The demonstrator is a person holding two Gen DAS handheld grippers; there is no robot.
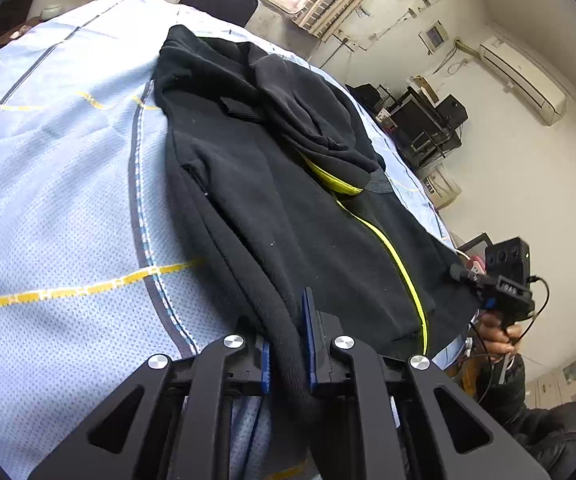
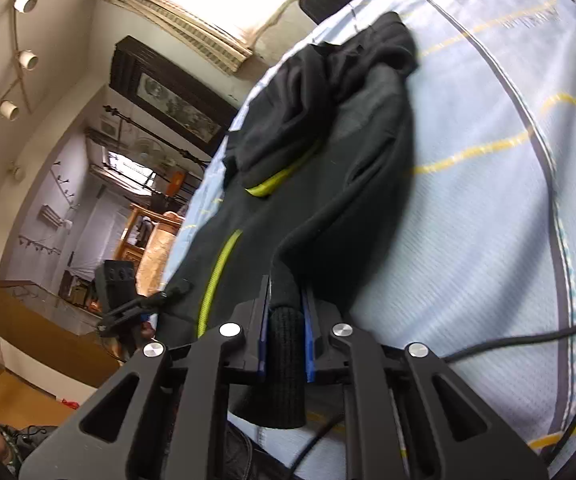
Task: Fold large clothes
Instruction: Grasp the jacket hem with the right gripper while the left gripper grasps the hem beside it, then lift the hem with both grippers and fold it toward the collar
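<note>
On the light blue sheet (image 1: pixel 60 184) with yellow and grey lines lies the black jacket (image 1: pixel 272 208), spread along its length, with the hood end far from me and the hem end close to me. Its yellow-green zipper (image 1: pixel 399 268) runs down the front. A dark sleeve or hood part is bunched on top near the far end. My left tool (image 1: pixel 288 344) is pressed together on a ribbed black edge of the jacket at its left side, and the blue pads (image 1: pixel 308 332) touch the cloth on both sides. My right tool (image 2: pixel 286 320) pinches a ribbed cuff (image 2: pixel 284 364) of the jacket, which hangs down between the fingers toward the camera. In the right wrist view, the other tool (image 2: pixel 156 300) shows at the opposite hem corner. A black cable (image 2: pixel 527 340) lies across the sheet at my right.
</note>
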